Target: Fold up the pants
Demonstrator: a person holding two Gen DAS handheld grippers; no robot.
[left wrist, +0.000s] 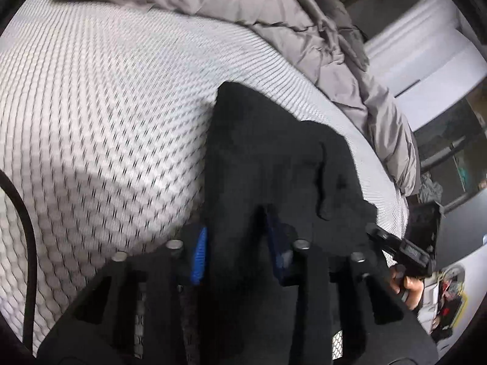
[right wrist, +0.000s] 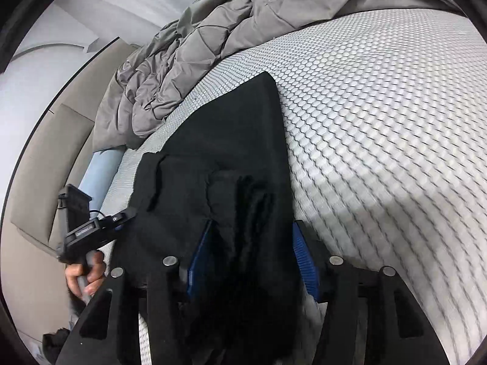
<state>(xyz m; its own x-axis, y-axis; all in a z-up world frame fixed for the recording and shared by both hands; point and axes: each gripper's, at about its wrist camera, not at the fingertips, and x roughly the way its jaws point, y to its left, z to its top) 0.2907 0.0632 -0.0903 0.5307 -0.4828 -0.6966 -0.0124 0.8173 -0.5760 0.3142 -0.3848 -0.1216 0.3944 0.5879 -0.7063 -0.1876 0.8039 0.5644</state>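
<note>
- 1 pair of black pants (right wrist: 225, 158) lies on the white honeycomb-patterned mattress (right wrist: 380, 127), already doubled lengthwise into a long strip; its far end reaches toward the bedding, and the near end runs up into both tools.
- The left gripper (left wrist: 237, 252) has the near edge of the cloth between its 2 blue pads (left wrist: 199, 255). The pads stand partly apart with fabric filling the gap, so I judge it gripped, though the black cloth hides the actual contact.
- The right gripper (right wrist: 252, 258) shows the same: 2 blue pads (right wrist: 304, 258) either side of a bunched fold of the pants, the gap moderately wide and packed with cloth. A grip seems likely; how tight it is I cannot tell.
- 2 holds on 1 edge make sense here: pinching both corners keeps that end straight, so it can be carried over the far end without sagging in the middle.
- From the left wrist view, the other tool sits just beside the cloth's right edge, with the person's hand (left wrist: 408, 286) on its handle.
- 1 grey quilted comforter (right wrist: 188, 70) is heaped along the far side of the mattress, apart from the pants, leaving room for the fold.
- 1 pale blue roll (right wrist: 100, 176) rests beside the mattress edge.
</note>
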